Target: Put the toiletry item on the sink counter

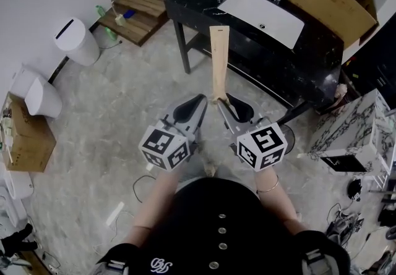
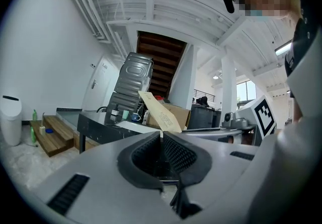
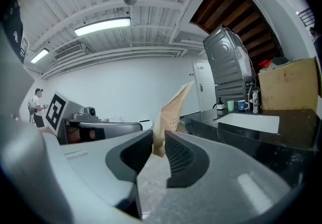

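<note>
Right claw (image 3: 159, 140) pinches the toiletry item (image 3: 174, 108) by its base.

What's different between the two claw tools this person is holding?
The right gripper clamps the lower end of a long tan box; the left gripper holds nothing. The right's fingers stand slightly apart on the box; the left's are closed together. Both are grey, carry a marker cube and point toward the sink counter.
</note>
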